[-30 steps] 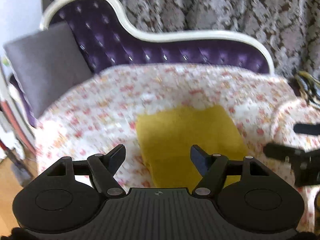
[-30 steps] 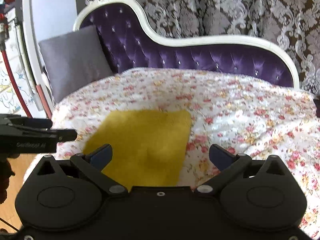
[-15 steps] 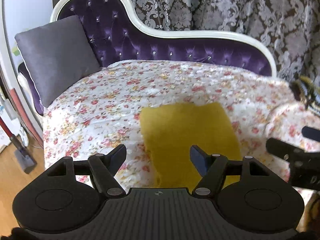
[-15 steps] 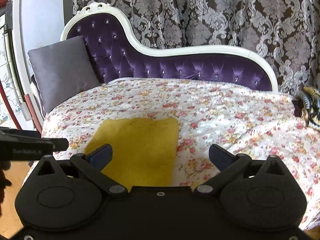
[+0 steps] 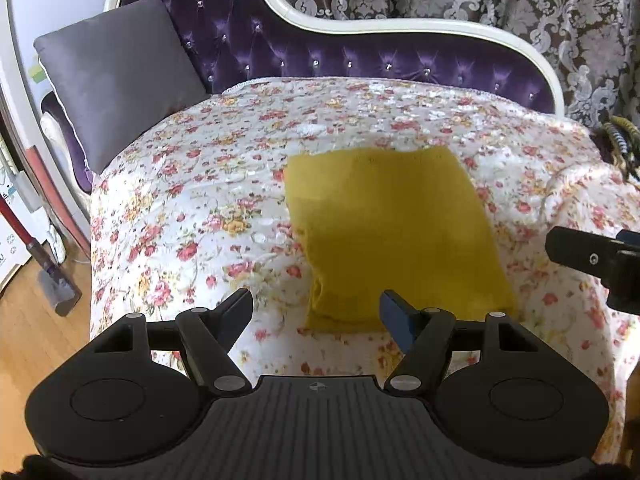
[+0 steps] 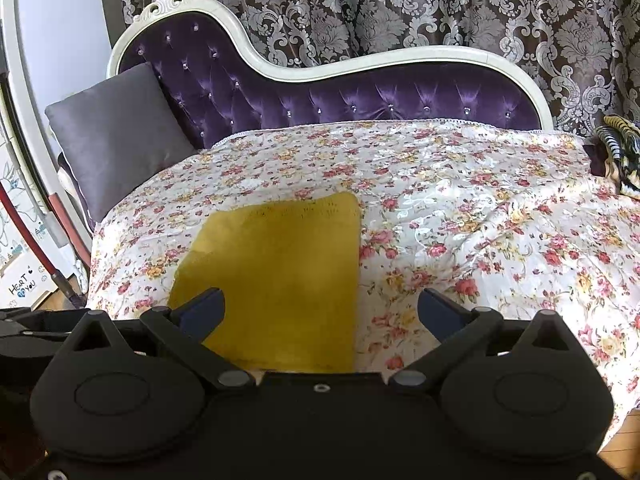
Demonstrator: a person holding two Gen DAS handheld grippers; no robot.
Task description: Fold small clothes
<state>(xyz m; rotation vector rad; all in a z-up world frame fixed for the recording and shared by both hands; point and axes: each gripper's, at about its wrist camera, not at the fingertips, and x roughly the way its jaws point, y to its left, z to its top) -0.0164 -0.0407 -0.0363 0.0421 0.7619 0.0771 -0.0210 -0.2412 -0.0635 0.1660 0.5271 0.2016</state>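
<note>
While both tools hang over the couch's near edge, the left tool (image 5: 316, 312) and right tool (image 6: 320, 314) are spread, pinching nothing. Since a second ago they have backed away. Between them a folded, fuzzy yellow cloth (image 5: 394, 232) lies flat on the flowered cover (image 6: 460, 208); beyond, a gray cushion (image 6: 116, 136) leans on tufted purple upholstery.

Purple chaise (image 6: 360, 96), damask curtain (image 6: 400, 4)

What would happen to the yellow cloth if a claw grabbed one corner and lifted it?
The yellow cloth would probably droop, since it looks soft, fuzzy and knitted. It appears folded into layers, so it might fall open. It likely weighs little, as it barely dents the flowery cover.
</note>
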